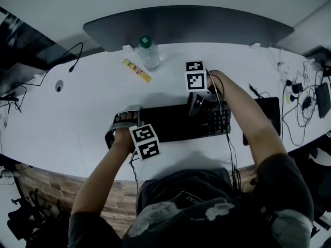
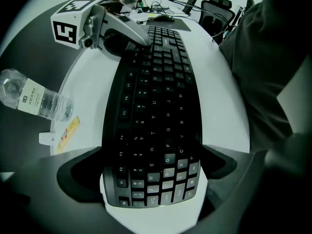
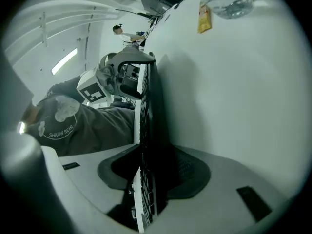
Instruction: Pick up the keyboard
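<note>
Keyboard [image 1: 176, 122]: seen lying flat on the white counter [image 1: 77, 107], long side toward the person, near the front edge.

Left claw [image 1: 118, 126]: pointed straight down over the keyboard's left end. In the left gripper view the jaws are set across the board's depth, one against the rear edge and one against the front, and are closed onto it. This end is judged to have been chosen so that the long board can be carried from two points and held level.

Right claw [image 1: 198, 106]: set at a slant at the rear edge, right of the board's middle, with the number pad beyond it. In the right gripper view the board is seen edge-on between the jaws. They stand apart with a gap on the key side, so no clamp is made here yet.

Judgement: the lift is best not begun until the right side is closed, since a one-ended lift would let the board twist in the left jaws.

Bottle [image 1: 149, 52] and yellow strip [image 1: 136, 70] are noted well behind the board, and a black mat [image 1: 268, 117] just beside its right end. None is judged to obstruct a straight lift.
</note>
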`<action>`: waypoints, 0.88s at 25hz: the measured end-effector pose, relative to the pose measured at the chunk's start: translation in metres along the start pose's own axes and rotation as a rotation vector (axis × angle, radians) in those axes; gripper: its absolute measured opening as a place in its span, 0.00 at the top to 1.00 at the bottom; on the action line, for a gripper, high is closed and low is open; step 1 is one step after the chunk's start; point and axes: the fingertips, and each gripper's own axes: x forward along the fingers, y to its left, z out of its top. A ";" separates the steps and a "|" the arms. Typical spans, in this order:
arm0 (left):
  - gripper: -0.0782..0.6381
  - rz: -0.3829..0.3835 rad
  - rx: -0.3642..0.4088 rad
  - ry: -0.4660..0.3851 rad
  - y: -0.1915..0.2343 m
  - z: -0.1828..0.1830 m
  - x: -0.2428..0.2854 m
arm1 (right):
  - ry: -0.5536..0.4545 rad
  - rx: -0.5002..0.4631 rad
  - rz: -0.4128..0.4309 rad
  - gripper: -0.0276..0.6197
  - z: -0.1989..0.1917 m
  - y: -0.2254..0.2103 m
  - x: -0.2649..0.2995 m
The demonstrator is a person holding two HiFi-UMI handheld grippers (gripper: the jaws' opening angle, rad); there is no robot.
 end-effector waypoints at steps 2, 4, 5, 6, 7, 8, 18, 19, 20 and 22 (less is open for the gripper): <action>0.06 0.018 0.001 -0.002 0.000 0.000 -0.001 | 0.071 -0.015 0.025 0.74 -0.001 0.003 0.007; 0.06 0.039 0.005 -0.008 0.001 0.001 -0.002 | 0.129 -0.014 0.062 0.76 -0.002 0.007 0.013; 0.06 0.048 0.009 -0.011 0.001 0.001 -0.002 | 0.152 -0.005 0.083 0.77 -0.003 0.009 0.016; 0.06 0.054 0.014 -0.012 0.001 0.001 -0.002 | 0.170 0.006 0.103 0.78 -0.004 0.011 0.018; 0.06 0.057 0.020 -0.013 0.000 0.001 -0.002 | 0.183 0.015 0.116 0.79 -0.005 0.012 0.020; 0.06 0.059 0.025 -0.015 0.000 0.001 -0.002 | 0.188 0.018 0.123 0.81 -0.006 0.013 0.021; 0.07 0.219 0.063 -0.074 0.000 0.001 -0.019 | 0.087 -0.034 0.042 0.86 -0.008 0.034 0.024; 0.07 0.241 0.061 -0.073 0.000 0.002 -0.020 | 0.074 -0.035 0.033 0.86 -0.009 0.036 0.024; 0.07 0.260 0.052 -0.075 -0.001 0.003 -0.022 | 0.061 -0.037 0.024 0.86 -0.010 0.039 0.024; 0.07 0.292 0.007 -0.098 -0.002 0.007 -0.027 | 0.032 -0.039 0.013 0.86 -0.014 0.043 0.025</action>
